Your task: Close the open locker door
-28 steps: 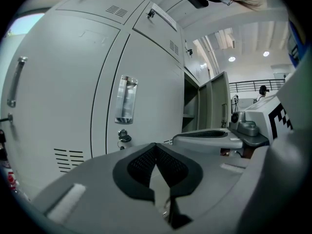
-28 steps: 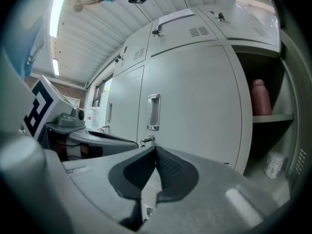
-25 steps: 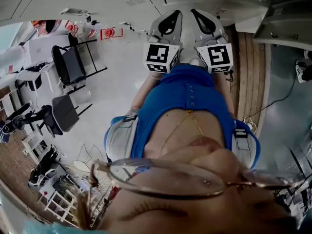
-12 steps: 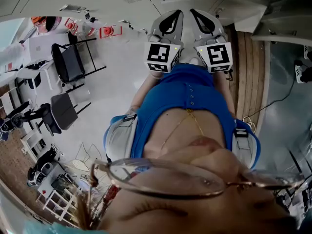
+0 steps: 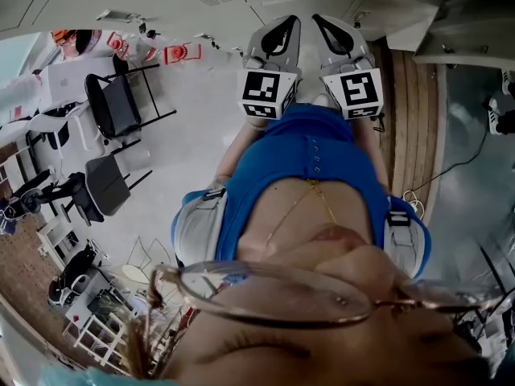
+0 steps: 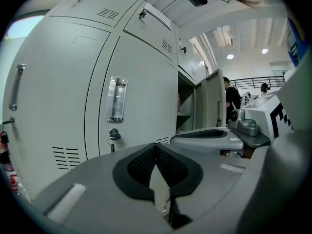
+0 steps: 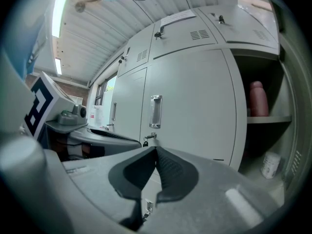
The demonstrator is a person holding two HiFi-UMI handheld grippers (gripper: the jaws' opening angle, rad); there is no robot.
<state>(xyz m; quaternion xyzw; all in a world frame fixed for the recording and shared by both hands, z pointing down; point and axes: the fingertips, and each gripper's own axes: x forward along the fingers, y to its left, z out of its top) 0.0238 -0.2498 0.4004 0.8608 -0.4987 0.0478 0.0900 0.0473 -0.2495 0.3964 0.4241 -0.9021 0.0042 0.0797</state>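
A bank of grey lockers fills both gripper views. One locker stands open: its door [image 6: 212,100] swings out towards me in the left gripper view, and its compartment [image 7: 265,130] shows at the right of the right gripper view. My left gripper [image 6: 156,149] and right gripper [image 7: 156,151] are held side by side in front of the closed doors, short of the open one. On both, the pads meet at the tips with nothing between them. In the head view the left gripper [image 5: 282,30] and the right gripper [image 5: 334,29] point at the lockers above my blue top.
The closed doors carry a metal handle [image 6: 117,100] and a key lock [image 6: 114,133]. Inside the open locker a pink bottle [image 7: 258,99] stands on the shelf and a white bottle [image 7: 269,165] sits below. Black chairs [image 5: 121,103] stand on the floor to the left.
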